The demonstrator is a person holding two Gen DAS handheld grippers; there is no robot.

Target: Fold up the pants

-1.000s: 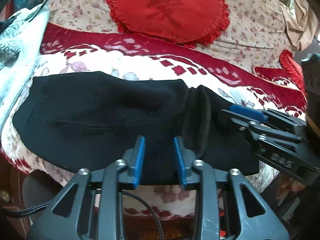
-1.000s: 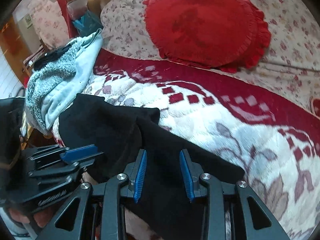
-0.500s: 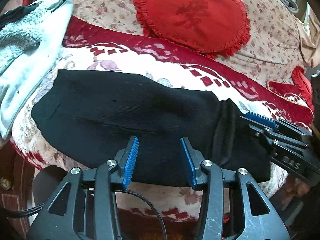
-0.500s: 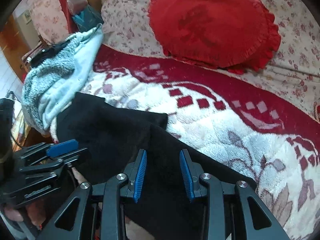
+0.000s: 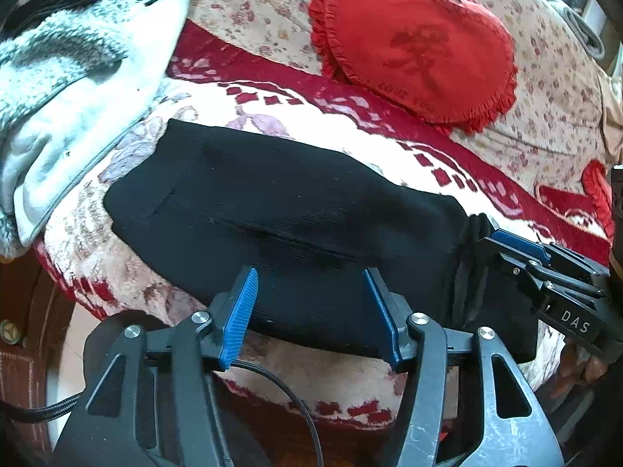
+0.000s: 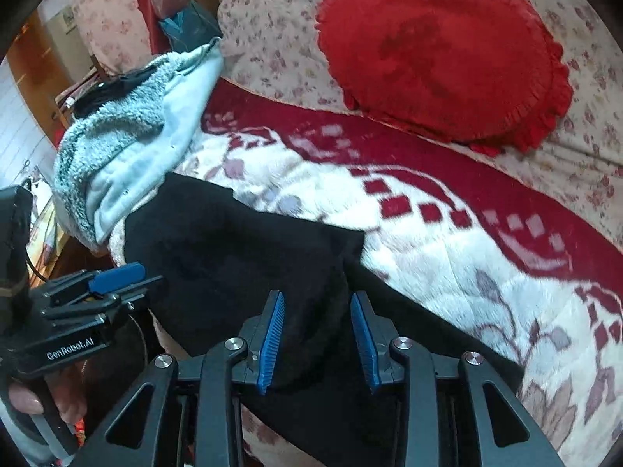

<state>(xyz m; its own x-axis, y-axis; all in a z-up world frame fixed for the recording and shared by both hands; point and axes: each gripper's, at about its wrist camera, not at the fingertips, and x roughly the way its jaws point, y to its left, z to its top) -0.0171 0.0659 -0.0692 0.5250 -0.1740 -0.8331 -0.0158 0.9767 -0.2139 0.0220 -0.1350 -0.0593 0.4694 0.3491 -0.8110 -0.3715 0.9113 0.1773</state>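
Observation:
The black pants point(image 5: 280, 210) lie folded in a long band across the near edge of the patterned blanket; they also show in the right wrist view point(image 6: 241, 249). My left gripper point(image 5: 311, 292) is open, its blue pads either side of the pants' near edge, holding nothing. My right gripper point(image 6: 315, 319) is open over a raised fold of black cloth at the pants' right end. In the left wrist view the right gripper point(image 5: 518, 249) reaches in from the right at that bunched end. In the right wrist view the left gripper point(image 6: 117, 276) sits at the left.
A red and white patterned blanket point(image 5: 389, 155) covers the seat. A red heart cushion point(image 5: 416, 43) leans on the floral backrest. A grey and pale blue fleece garment point(image 5: 66, 78) lies to the left of the pants. The blanket's front edge drops off just below the grippers.
My left gripper has opened wider and shifted left along the pants. The bunched fold has moved toward the right end. The right gripper stays open over it.

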